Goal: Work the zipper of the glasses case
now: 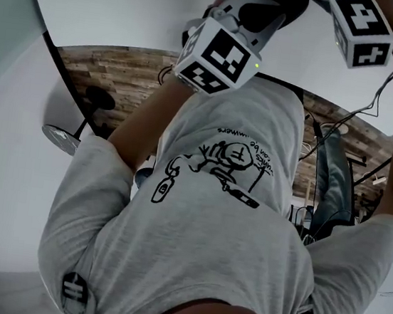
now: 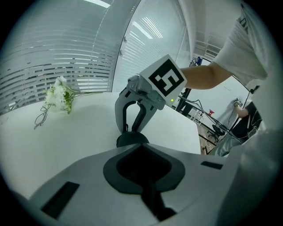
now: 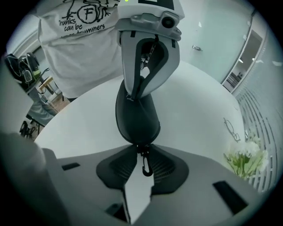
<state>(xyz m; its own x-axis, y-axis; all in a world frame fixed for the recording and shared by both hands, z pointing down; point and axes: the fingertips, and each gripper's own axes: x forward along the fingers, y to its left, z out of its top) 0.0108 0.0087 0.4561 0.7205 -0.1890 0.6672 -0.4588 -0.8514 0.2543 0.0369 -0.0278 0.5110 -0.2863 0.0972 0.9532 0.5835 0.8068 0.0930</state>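
White round surface [image 3: 199, 101] spreads beneath. Left hand-held gripper [image 2: 139, 150] is clenched on one end of the black glasses case [image 3: 137, 114], near the surface's edge by the person. Right hand-held gripper [image 3: 142, 152] pinches the other end, where a small clip [image 3: 144, 165] dangles. Grey T-shirt [image 3: 84, 39] reads "Drunks can be drummers".
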